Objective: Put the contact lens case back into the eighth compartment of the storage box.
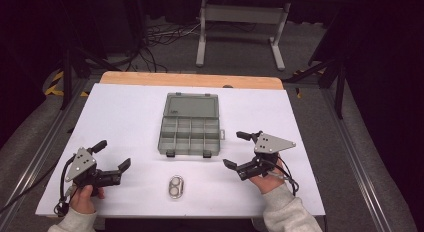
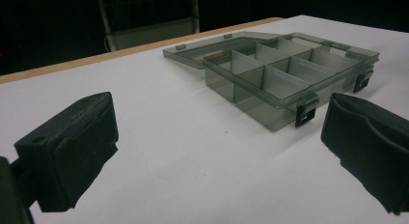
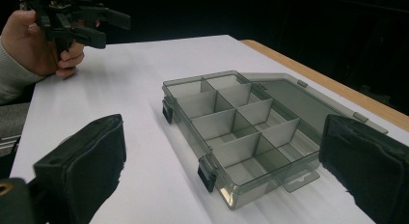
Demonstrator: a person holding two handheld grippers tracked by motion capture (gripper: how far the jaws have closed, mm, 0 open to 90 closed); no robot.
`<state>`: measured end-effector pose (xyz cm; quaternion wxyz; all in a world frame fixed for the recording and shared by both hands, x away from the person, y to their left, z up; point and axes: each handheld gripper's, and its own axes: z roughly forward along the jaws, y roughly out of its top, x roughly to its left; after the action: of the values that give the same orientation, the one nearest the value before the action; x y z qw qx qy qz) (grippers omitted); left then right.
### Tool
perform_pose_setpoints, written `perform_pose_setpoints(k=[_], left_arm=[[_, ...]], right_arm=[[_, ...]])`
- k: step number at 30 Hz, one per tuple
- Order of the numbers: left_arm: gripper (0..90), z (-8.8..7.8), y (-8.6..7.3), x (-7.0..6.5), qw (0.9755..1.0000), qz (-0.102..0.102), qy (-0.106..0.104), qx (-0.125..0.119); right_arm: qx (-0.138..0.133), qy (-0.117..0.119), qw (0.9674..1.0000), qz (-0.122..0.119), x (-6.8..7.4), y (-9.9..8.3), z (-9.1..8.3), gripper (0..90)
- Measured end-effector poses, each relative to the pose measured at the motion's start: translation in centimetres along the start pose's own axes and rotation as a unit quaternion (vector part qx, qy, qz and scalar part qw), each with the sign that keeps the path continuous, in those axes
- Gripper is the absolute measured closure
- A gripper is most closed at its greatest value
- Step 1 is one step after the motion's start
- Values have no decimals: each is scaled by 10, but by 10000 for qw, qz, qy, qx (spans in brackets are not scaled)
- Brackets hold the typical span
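Organizer box (image 1: 190, 124) sits mid-table, lid flat open toward far edge, between both grippers and slightly beyond them. Left gripper (image 1: 113, 154) jaws spread wide, holding nothing, well apart from box. Right gripper (image 1: 237, 149) jaws also spread, empty, just beside box's near right corner. Box smoky translucent grey, divided compartments, black latches on front wall. Small oval metal piece (image 1: 175, 186) near front edge, between hands. White table (image 1: 125, 117) bare all around box.
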<state>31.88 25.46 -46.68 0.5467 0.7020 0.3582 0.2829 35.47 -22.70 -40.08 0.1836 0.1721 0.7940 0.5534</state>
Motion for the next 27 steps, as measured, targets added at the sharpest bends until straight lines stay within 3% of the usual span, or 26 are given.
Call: perform_pose_setpoints(k=[10, 17, 27], left_arm=[[3, 0, 0, 0, 10000, 23, 17, 44], [3, 0, 0, 0, 10000, 59, 6, 53], [3, 1, 0, 0, 10000, 63, -11, 42]], right_arm=[[290, 371, 9987, -176, 0, 13, 15, 34], [469, 724, 9960, -224, 12, 25, 33, 34], [535, 1041, 9924, -379, 24, 42, 57, 33]])
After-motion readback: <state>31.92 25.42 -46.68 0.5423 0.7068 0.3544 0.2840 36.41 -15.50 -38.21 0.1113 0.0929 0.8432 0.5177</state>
